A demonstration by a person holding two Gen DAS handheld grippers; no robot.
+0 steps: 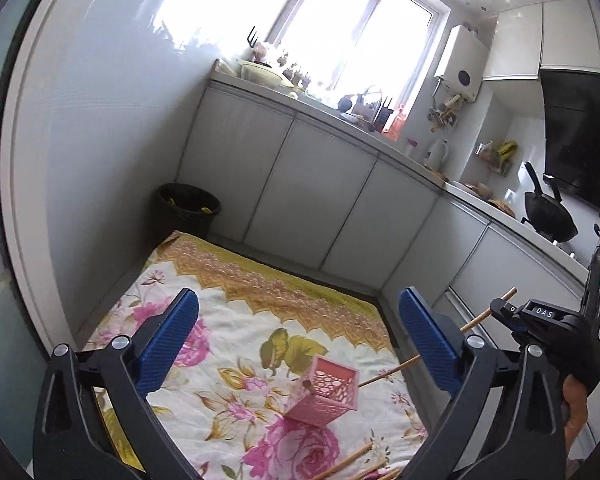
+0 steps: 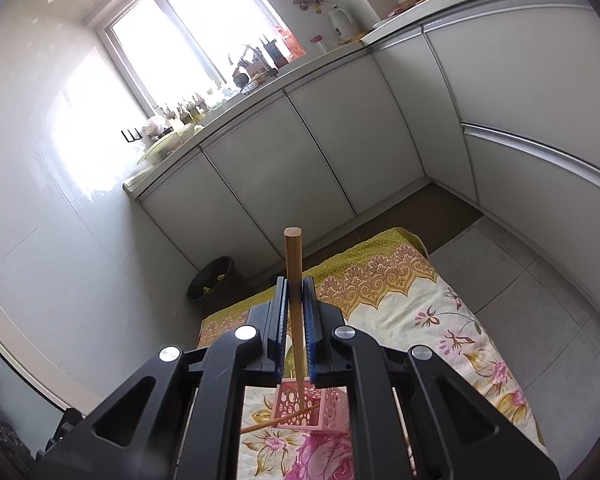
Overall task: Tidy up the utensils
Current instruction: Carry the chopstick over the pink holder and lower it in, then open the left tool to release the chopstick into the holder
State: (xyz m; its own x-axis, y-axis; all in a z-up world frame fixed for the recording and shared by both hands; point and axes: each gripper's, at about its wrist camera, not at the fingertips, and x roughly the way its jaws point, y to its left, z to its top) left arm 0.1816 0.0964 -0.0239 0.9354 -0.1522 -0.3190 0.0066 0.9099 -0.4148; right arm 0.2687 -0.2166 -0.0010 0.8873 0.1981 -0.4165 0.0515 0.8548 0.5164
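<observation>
A pink perforated holder (image 1: 323,395) stands on a floral cloth (image 1: 236,344); it also shows in the right wrist view (image 2: 308,408). My left gripper (image 1: 298,344) is open and empty, above and behind the holder. My right gripper (image 2: 295,320) is shut on a wooden chopstick (image 2: 294,280), whose lower end points into the holder. In the left wrist view the right gripper (image 1: 504,308) is at the right, with that chopstick (image 1: 392,372) slanting down toward the holder. Several loose chopsticks (image 1: 352,460) lie on the cloth in front of the holder. One thin stick (image 2: 276,420) leans across the holder.
The cloth lies on a tiled floor (image 2: 520,280) beside white kitchen cabinets (image 1: 320,188). A dark waste basket (image 1: 188,208) stands in the corner by the wall. A wok (image 1: 548,216) sits on the counter at the right.
</observation>
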